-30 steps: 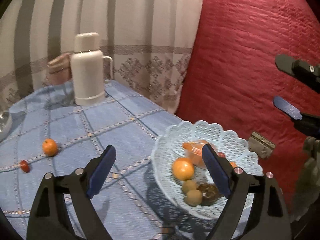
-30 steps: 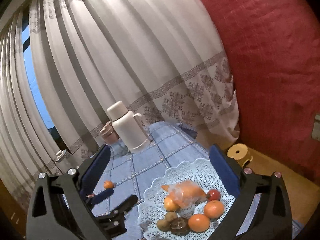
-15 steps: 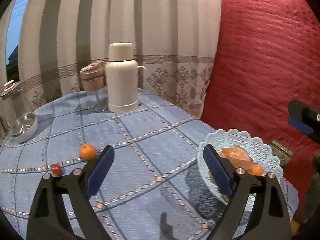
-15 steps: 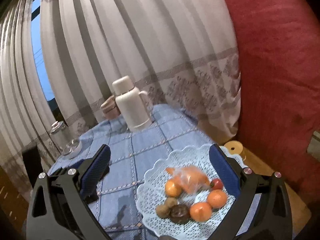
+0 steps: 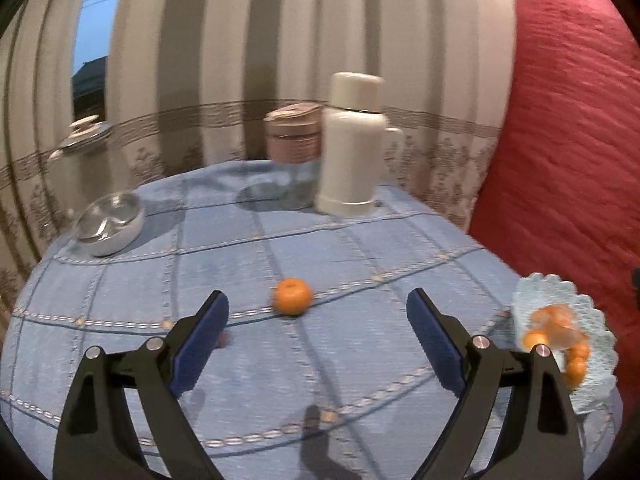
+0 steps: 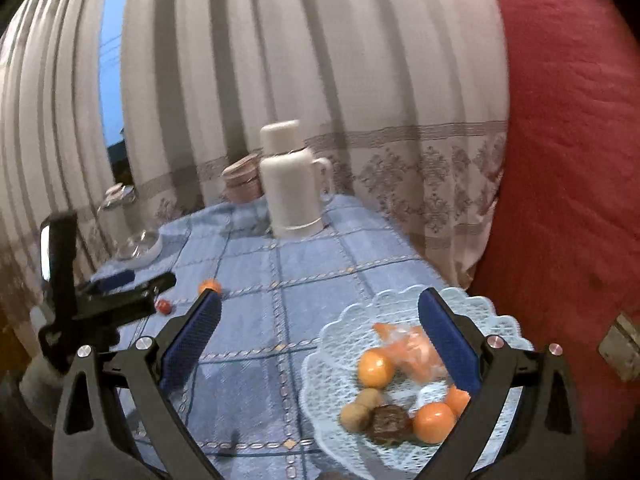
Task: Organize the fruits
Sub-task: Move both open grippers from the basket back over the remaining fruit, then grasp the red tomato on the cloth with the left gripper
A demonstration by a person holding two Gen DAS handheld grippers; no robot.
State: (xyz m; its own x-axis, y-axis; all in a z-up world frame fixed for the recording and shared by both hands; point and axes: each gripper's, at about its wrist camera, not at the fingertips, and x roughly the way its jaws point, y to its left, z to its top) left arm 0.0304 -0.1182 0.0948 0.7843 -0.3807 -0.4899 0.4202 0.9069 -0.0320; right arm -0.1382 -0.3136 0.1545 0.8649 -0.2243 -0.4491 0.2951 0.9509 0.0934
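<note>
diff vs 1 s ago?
The left gripper swung left, off the fruit plate, and now faces the loose orange, open and empty. The right gripper stays open over the plate. Fruit and the thermos haven't moved.

A loose mandarin point(image 5: 292, 296) sits mid-cloth; a small red fruit point(image 6: 164, 306), possibly a tomato, lies at its 8 o'clock. The lacy bowl point(image 6: 340, 328) holds several fruits.

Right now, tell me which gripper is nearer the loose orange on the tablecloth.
Left. The left gripper is open with the orange just ahead between its fingers. The right gripper hovers open over the fruit plate, farther away.
</note>
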